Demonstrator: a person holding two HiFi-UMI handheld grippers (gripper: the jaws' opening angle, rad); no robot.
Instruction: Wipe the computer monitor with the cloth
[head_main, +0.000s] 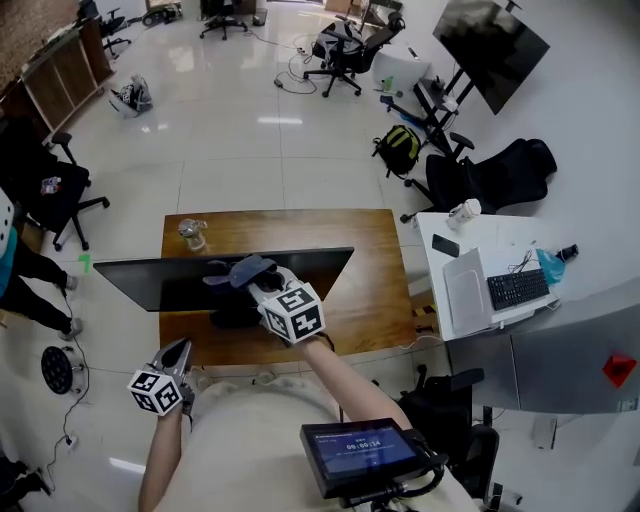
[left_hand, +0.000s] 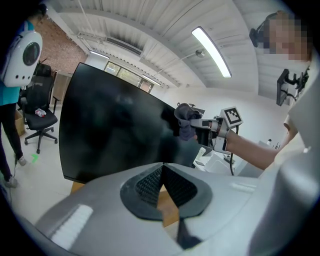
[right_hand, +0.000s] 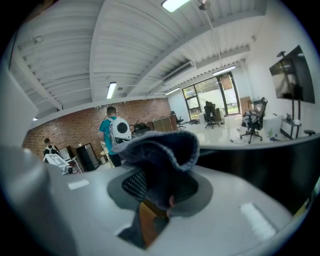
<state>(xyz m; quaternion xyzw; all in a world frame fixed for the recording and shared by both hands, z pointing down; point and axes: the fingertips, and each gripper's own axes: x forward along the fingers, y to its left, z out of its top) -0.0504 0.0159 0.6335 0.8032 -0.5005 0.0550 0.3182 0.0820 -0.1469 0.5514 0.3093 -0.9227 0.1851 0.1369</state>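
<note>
Currently the right gripper clamps the dark cloth at the monitor's top edge, seemingly touching it; the left gripper, jaws together and empty, hangs by the bench's near side.

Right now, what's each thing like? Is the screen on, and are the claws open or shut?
monitor: upright on the table, screen dark
right claw: shut on the cloth
cloth: bunched, at the monitor's top edge
left claw: shut, empty
laptop: lid open
</note>
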